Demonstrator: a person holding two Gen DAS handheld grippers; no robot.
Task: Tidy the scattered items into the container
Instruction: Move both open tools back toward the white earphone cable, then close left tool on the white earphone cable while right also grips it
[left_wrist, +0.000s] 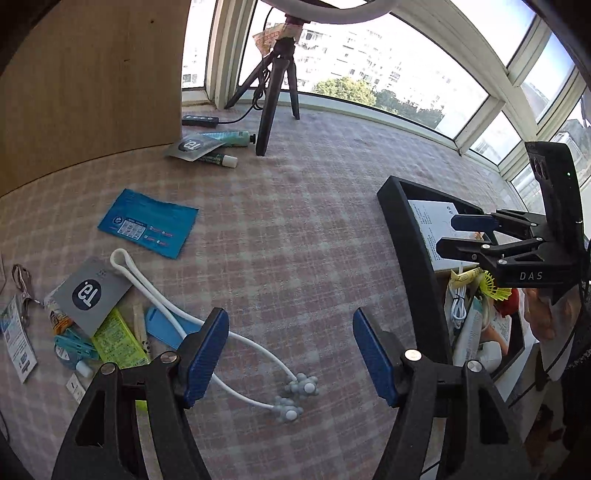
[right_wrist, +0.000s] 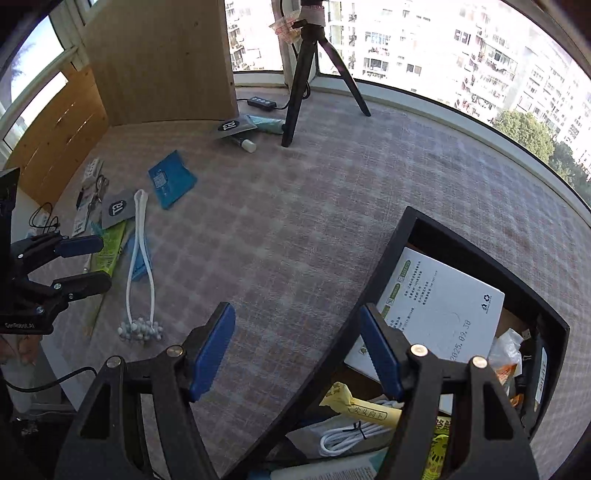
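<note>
The left gripper (left_wrist: 290, 354) has its blue fingers (left_wrist: 207, 350) spread wide and holds nothing; it hovers just above the white massager (left_wrist: 207, 325), whose loop handle points away and whose two knobbly grey heads lie between the fingers. The right gripper (right_wrist: 297, 354) is likewise spread and empty, poised over the near edge of the black container (right_wrist: 491, 266) on the right. The task looks partly done: the container already holds a white box (right_wrist: 443, 306), a coiled white cable (right_wrist: 351, 435), a yellow packet (right_wrist: 362, 406) and other small packaging. Much is left outside it. Beside the massager lies a cluster: a grey card (left_wrist: 92, 291), a green packet (left_wrist: 118, 339), a flat blue tag (left_wrist: 166, 328), scissors (left_wrist: 22, 291) and small tubes. Farther off are a blue pouch (left_wrist: 147, 221), and, near a black tripod (left_wrist: 273, 96), another grey card (left_wrist: 190, 147) over two tubes (left_wrist: 229, 138). Everything rests on a counter (left_wrist: 314, 221) covered in pink-and-grey checked cloth. A wooden panel (left_wrist: 92, 81) stands at the back left, and wide windows (right_wrist: 461, 55) show sunlit apartment blocks and treetops.
</note>
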